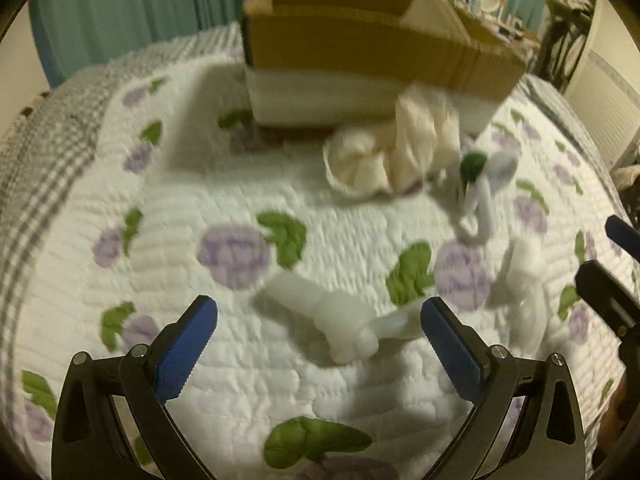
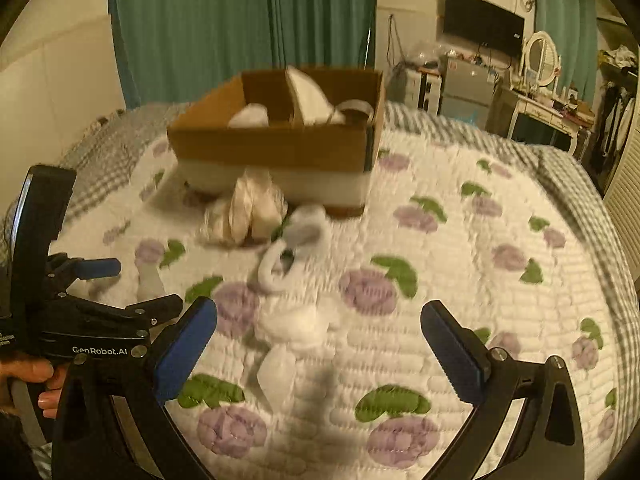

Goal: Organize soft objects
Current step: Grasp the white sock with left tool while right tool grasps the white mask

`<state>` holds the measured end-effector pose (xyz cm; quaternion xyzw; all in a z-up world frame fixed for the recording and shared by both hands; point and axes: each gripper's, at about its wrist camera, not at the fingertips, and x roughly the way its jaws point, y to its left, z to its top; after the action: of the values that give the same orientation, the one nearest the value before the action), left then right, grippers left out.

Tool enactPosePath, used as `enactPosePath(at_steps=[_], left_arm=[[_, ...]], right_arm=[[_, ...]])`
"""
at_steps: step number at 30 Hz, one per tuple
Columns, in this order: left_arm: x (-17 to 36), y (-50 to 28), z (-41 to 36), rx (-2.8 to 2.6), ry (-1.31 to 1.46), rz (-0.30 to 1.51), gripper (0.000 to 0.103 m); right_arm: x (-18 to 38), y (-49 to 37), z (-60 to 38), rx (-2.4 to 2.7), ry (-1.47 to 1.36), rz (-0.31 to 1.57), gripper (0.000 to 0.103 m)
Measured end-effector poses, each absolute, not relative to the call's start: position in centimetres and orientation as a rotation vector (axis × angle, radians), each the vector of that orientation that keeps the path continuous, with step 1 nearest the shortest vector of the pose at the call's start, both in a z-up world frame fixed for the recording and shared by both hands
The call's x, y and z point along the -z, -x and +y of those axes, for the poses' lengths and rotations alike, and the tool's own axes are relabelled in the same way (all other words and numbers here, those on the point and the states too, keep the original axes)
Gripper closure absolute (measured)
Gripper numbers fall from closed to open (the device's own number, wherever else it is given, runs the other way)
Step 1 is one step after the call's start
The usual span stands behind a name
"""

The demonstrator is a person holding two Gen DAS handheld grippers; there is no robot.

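The left gripper [image 1: 319, 332] hangs just over the quilt [image 1: 224, 184], its blue pads [image 1: 186, 350] spread wide and gripping nothing. Between them lies a white sock [image 1: 340, 322], blurred, stretched across the quilt and reaching almost to the right pad. Further out to the right sits another white sock [image 1: 524, 280], and beyond it a white-and-grey sock [image 1: 484, 196] with a dark green patch. Behind that a cream cloth bundle [image 1: 400, 152] rests against the front of the box [image 1: 360, 52].

The right gripper [image 2: 319, 332] is likewise wide open and empty above the quilt [image 2: 480, 280]. A white sock [image 2: 292, 328] lies ahead of its left pad [image 2: 186, 350], with a smaller white piece [image 2: 278, 374] just nearer. Past them is the white-and-grey sock [image 2: 292, 248], then the cream bundle [image 2: 244, 212] touching the box [image 2: 280, 148]. The box has a divider; white soft items [image 2: 250, 116] show in both compartments. A hand [image 2: 36, 384] holds the left gripper [image 2: 108, 284] at the left edge. Green curtains [image 2: 240, 20] hang behind.
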<state>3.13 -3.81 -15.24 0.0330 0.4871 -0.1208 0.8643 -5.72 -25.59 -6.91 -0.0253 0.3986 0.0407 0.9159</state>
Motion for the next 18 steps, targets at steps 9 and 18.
enactPosePath(at_steps=[9, 18], left_arm=[[16.6, -3.4, -2.8, 0.291, 0.023, 1.04, 0.015], [16.0, -2.2, -3.8, 0.417, -0.036, 0.99, 0.072]], right_arm=[[10.1, 5.1, -24.3, -0.105, 0.107, 0.909, 0.007], [11.9, 4.9, -23.5, -0.105, 0.13, 0.967, 0.036]])
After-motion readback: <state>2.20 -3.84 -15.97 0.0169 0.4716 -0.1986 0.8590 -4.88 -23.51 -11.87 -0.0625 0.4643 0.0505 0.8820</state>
